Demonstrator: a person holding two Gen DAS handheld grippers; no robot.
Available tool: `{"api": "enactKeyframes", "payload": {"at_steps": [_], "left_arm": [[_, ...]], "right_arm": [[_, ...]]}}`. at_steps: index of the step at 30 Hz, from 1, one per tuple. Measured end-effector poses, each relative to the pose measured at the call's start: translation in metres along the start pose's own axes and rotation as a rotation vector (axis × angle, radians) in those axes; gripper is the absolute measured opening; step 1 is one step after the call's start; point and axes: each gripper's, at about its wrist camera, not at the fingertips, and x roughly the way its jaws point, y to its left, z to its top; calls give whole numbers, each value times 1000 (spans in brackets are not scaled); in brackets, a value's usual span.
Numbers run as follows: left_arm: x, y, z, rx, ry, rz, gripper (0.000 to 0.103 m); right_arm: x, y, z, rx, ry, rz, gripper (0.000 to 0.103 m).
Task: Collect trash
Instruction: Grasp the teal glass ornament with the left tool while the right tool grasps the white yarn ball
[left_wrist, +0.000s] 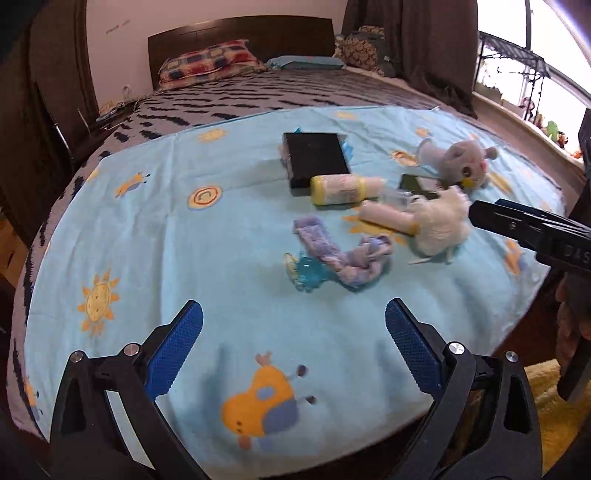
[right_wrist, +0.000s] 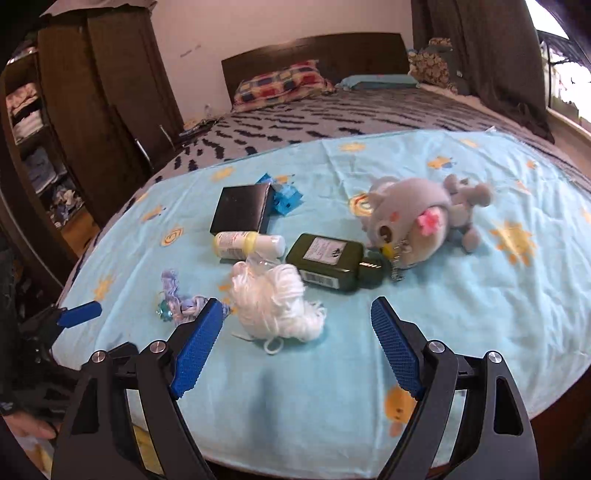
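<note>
Loose items lie on a light blue printed sheet (right_wrist: 369, 369) over the bed. In the right wrist view a white yarn bundle (right_wrist: 277, 302) lies just beyond my right gripper (right_wrist: 295, 321), which is open and holds nothing. Behind the yarn are a dark green bottle (right_wrist: 332, 262), a cream and yellow bottle (right_wrist: 243, 242), a black box (right_wrist: 242, 212) and a crumpled blue wrapper (right_wrist: 286, 197). My left gripper (left_wrist: 293, 325) is open and empty above the sheet. Ahead of it lie a lilac braided cloth (left_wrist: 332, 254) and a clear blue plastic piece (left_wrist: 304, 273).
A grey plush toy (right_wrist: 413, 214) rests against the green bottle's neck. The right gripper's black body (left_wrist: 532, 229) reaches in from the right of the left wrist view. A dark wardrobe (right_wrist: 110, 110) stands left of the bed, pillows (right_wrist: 280, 86) lie at the headboard, and a yellow rug (left_wrist: 554, 406) is on the floor.
</note>
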Motion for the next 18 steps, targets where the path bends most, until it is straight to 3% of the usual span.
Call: {"api": "enactKeyframes", "payload": {"at_steps": [2, 9, 12, 18], "left_arm": [[11, 5, 2, 2, 11, 18, 79], [41, 6, 10, 8, 52, -5, 65], [46, 7, 17, -3, 42, -11, 57], [49, 3, 21, 17, 39, -23, 27]], "right_arm": [[10, 4, -1, -2, 17, -1, 83], [32, 11, -4, -15, 40, -33, 82], [40, 15, -4, -30, 49, -38, 75], [44, 20, -7, -67, 55, -47, 53]]}}
